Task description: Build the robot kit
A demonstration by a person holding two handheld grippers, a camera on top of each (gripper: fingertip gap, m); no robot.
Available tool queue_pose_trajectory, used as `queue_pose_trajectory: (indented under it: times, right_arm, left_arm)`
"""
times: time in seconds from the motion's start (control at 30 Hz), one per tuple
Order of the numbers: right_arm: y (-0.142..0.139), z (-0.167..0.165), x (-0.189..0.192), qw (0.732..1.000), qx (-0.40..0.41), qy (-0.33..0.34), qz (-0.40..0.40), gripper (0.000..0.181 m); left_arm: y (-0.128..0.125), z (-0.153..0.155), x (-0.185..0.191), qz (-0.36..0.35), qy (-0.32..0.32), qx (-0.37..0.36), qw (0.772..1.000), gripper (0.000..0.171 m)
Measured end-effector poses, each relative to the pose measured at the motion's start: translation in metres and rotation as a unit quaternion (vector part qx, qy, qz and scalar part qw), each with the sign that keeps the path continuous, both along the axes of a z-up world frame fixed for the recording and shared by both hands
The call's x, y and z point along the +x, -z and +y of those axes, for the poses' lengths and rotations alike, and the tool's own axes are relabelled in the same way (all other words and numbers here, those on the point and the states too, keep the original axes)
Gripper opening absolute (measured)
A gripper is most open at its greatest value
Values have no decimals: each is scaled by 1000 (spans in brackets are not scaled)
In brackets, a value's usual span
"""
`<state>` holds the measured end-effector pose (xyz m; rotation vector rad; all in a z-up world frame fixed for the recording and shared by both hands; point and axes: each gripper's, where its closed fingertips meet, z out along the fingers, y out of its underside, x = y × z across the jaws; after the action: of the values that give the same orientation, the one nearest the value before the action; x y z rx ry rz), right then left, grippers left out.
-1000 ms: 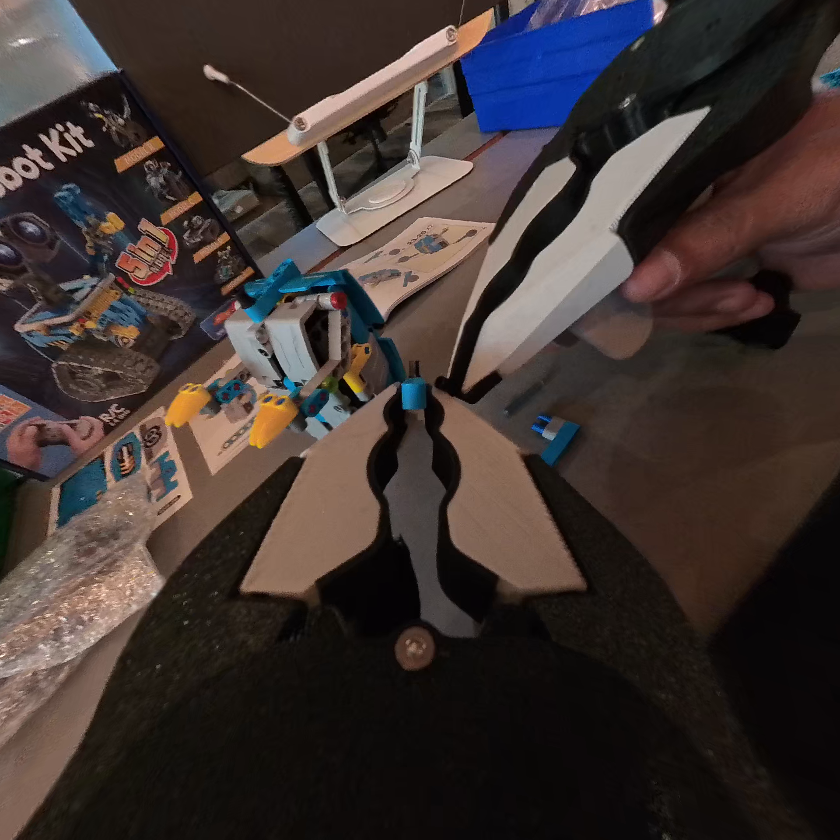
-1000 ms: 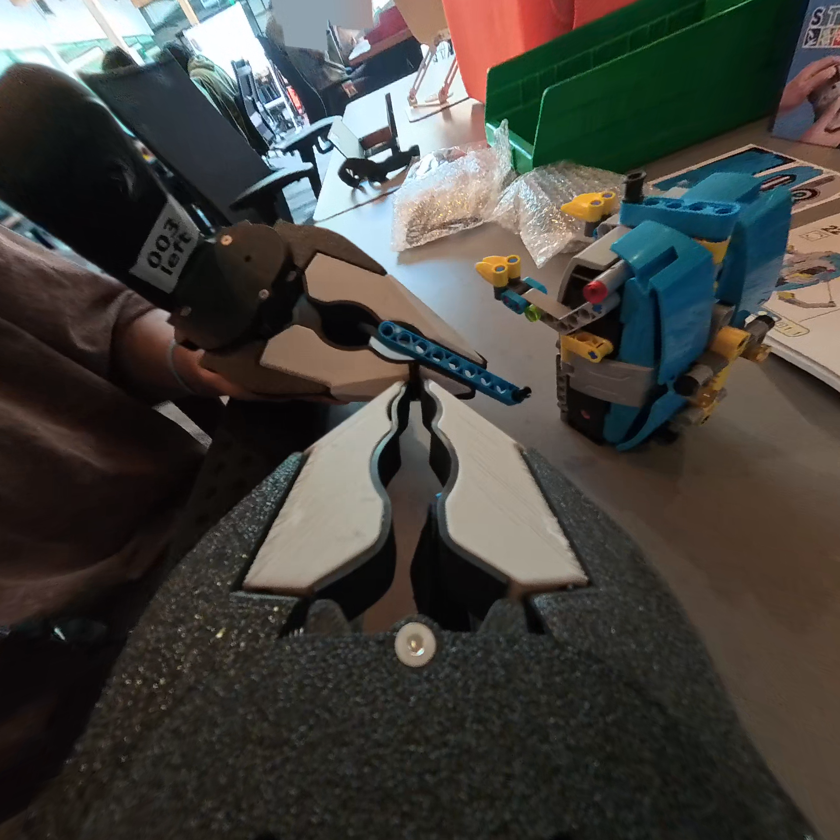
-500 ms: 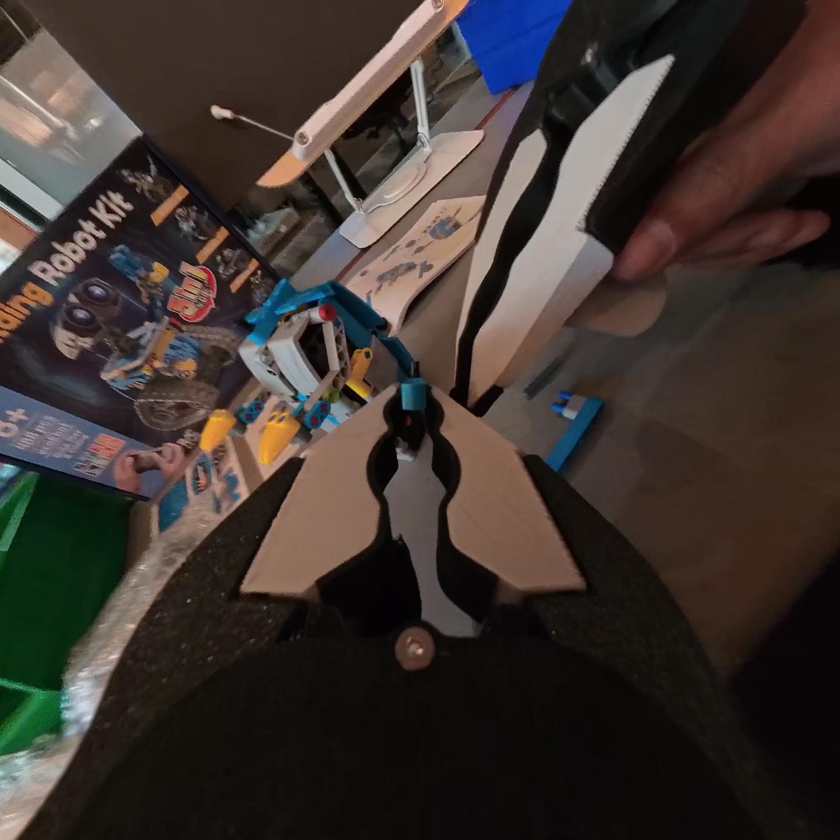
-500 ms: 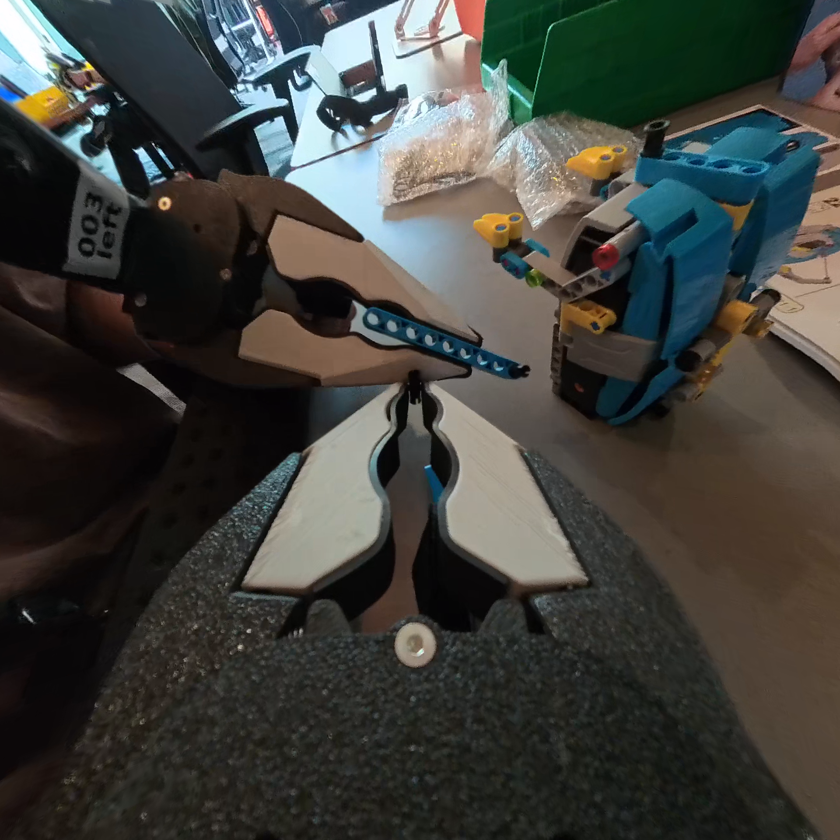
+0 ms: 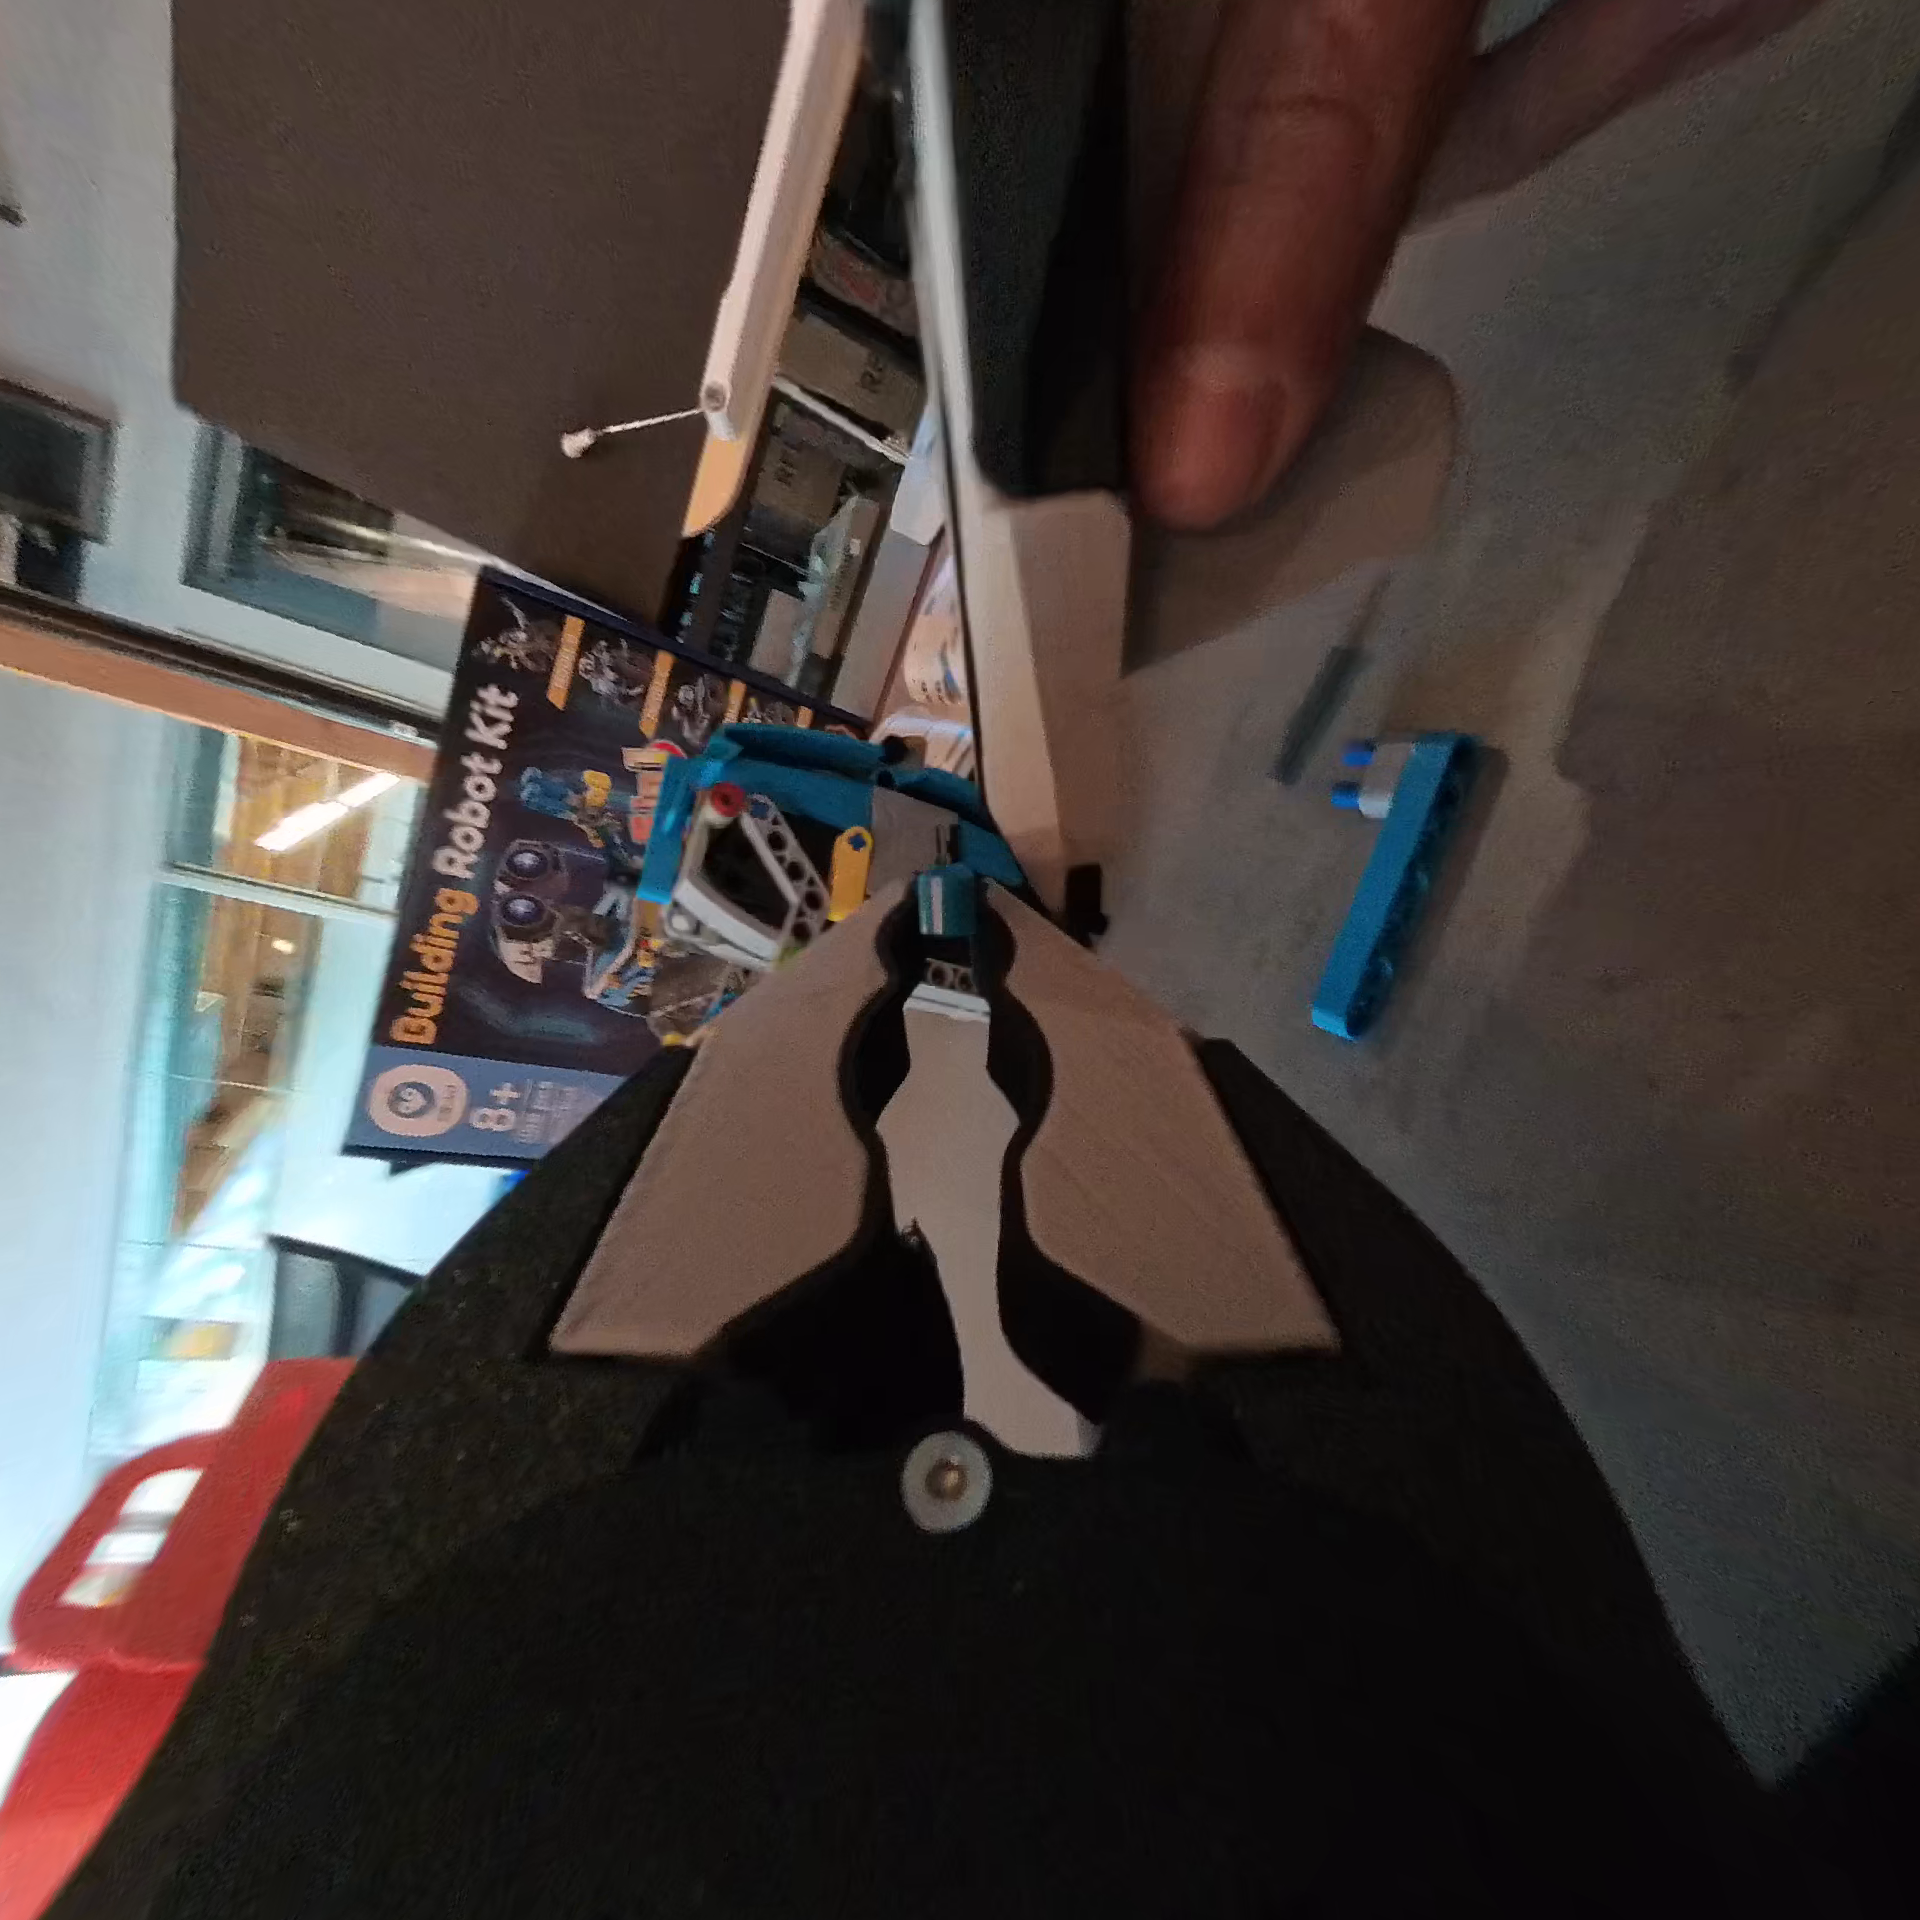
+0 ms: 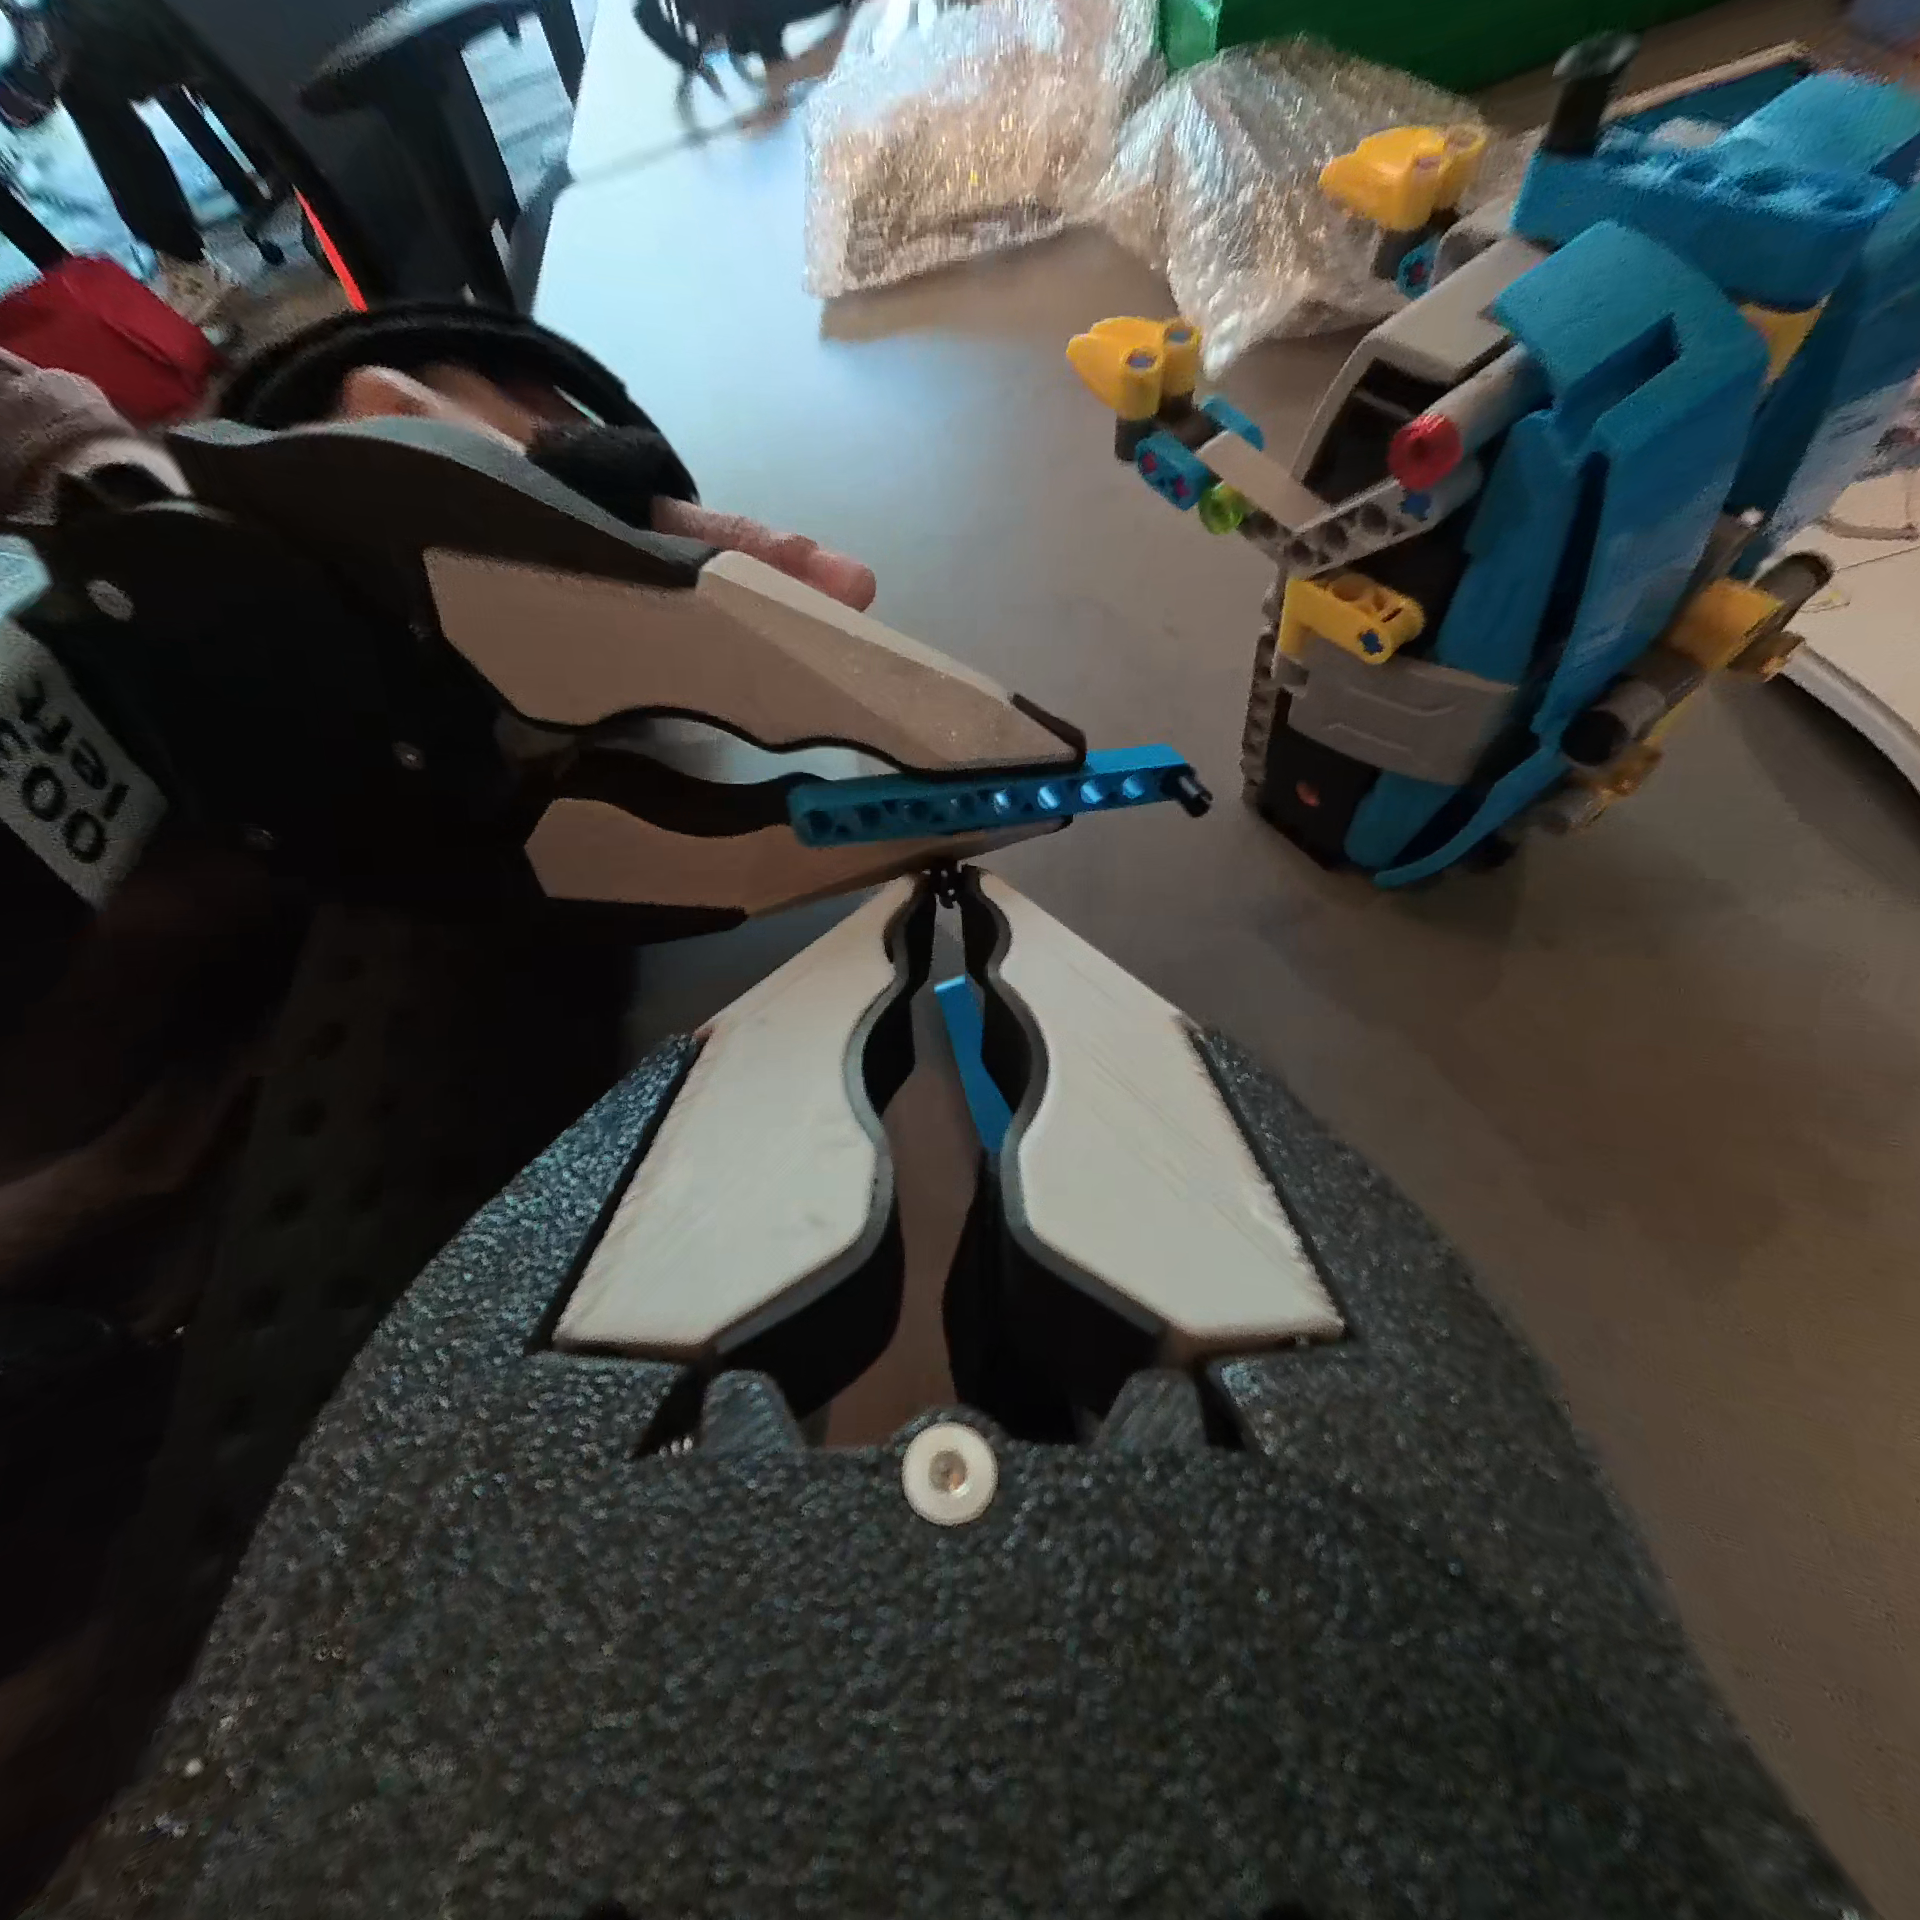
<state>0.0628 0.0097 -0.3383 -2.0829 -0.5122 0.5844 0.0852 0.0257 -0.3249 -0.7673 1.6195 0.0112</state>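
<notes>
Left gripper (image 6: 1039, 800): jaws clamped on a long blue perforated plastic beam (image 6: 997, 800), held level, its black-pinned tip pointing at the blue-and-grey toy robot model (image 6: 1558, 540).
Right gripper (image 6: 951, 883): jaws nearly closed, pinching a tiny black pin (image 6: 948, 885) just under that beam, left of the model.
Second blue beam (image 5: 1392, 883): flat on the grey table (image 6: 1558, 1143), near the model.
Bubble-wrap bags (image 6: 935, 135): behind the model.
Printed kit box (image 5: 540, 883): behind the model.

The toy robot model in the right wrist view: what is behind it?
Behind the toy robot model lie two bubble-wrap bags on the table, and a green bin farther back. The model hides whatever lies directly behind its body.
</notes>
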Motion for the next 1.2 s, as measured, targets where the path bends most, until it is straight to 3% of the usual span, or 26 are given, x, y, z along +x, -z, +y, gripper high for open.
queue_pose_trajectory:
  times: [0.13,0.2,0.3,0.53,0.83,1.2]
  right_arm:
    - [-37,5,16,992,50,32,107,4]
    - [-58,4,21,978,81,31,188,4]
    - [-66,7,19,966,90,38,239,4]
    - [-72,11,11,974,154,49,160,4]
    - [-70,10,14,972,141,54,182,4]
    - [-84,-4,35,974,161,50,152,4]
  left_arm:
    - [-12,7,-2,-54,10,-173,983,6]
    - [-23,-1,-2,-87,52,-264,959,6]
    - [-42,-11,-3,-134,97,-356,920,6]
    - [-48,-16,-6,-146,116,-367,911,6]
    - [-47,-15,-7,-145,114,-359,915,6]
    - [-49,-15,-8,-149,122,-357,914,6]
